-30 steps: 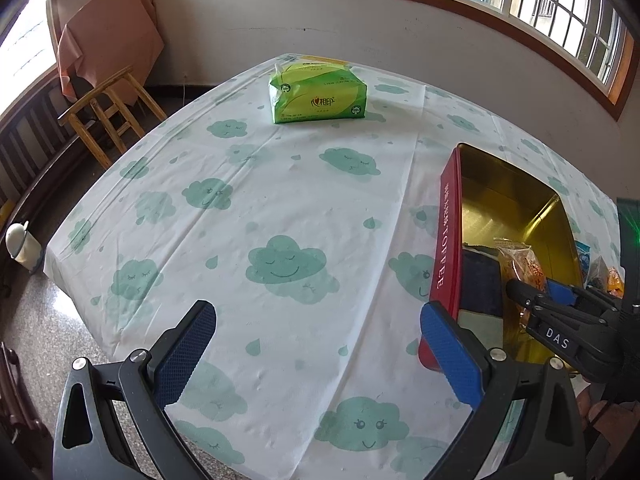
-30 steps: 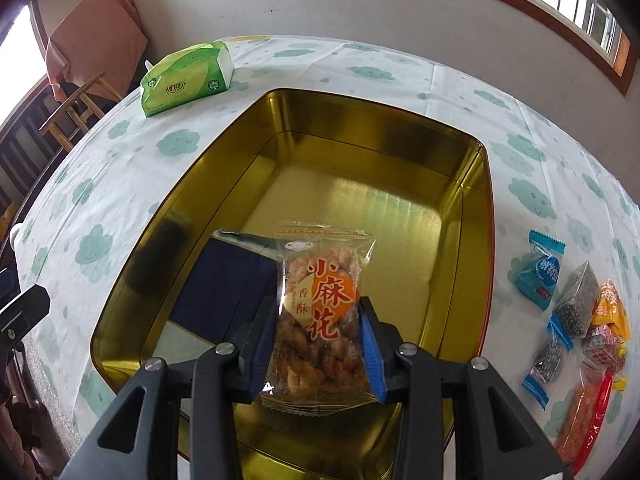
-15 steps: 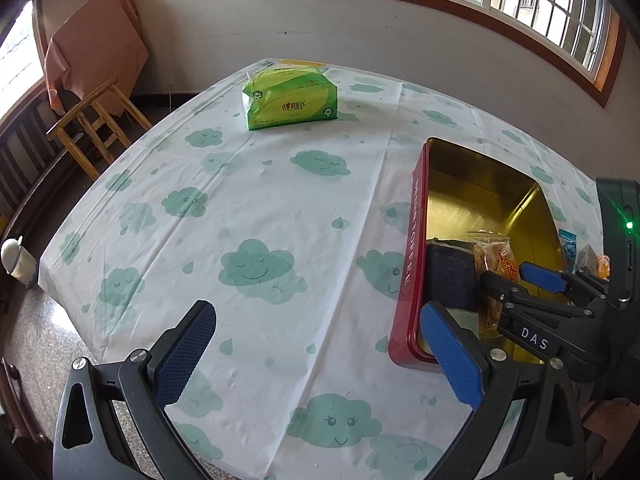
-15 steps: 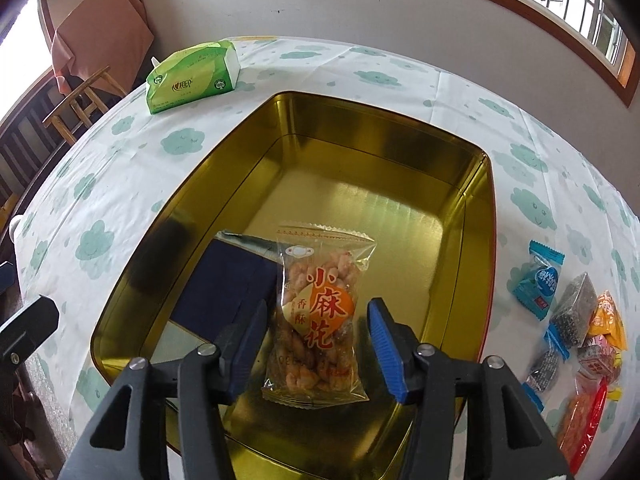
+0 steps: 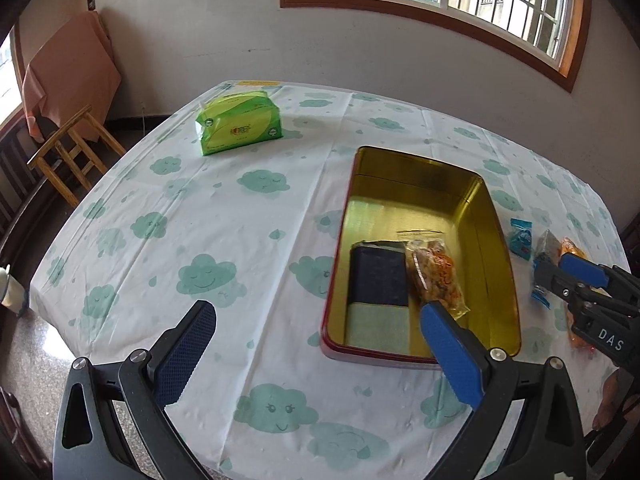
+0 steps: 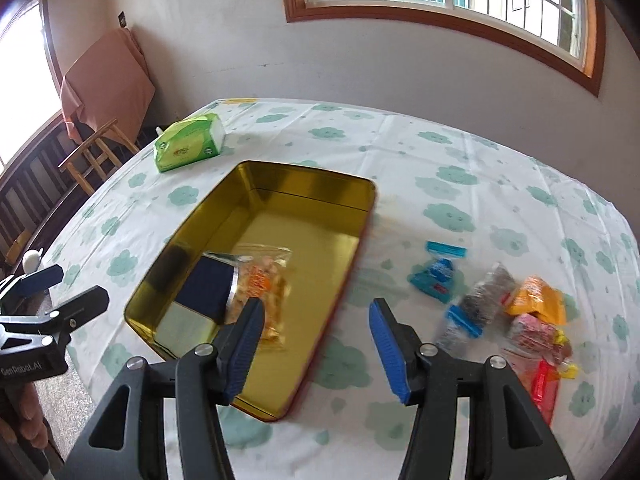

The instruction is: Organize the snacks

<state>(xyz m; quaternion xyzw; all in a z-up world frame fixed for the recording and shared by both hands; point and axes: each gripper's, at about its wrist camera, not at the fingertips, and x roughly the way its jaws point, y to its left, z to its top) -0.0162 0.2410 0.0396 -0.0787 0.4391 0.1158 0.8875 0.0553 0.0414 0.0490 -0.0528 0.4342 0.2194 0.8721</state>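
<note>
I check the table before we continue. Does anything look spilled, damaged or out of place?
Nothing stands out. The twist snack bag lies flat in the gold tin beside a dark blue packet; the other snacks wait in a loose cluster outside.

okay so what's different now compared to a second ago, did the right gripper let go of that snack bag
Yes. The right gripper, shut on the snack bag a second ago, has opened and pulled back up and toward the loose snacks. The bag now lies in the gold tin beside the dark packet. The left gripper stays open but has pulled back. The green tissue pack hasn't moved.
</note>
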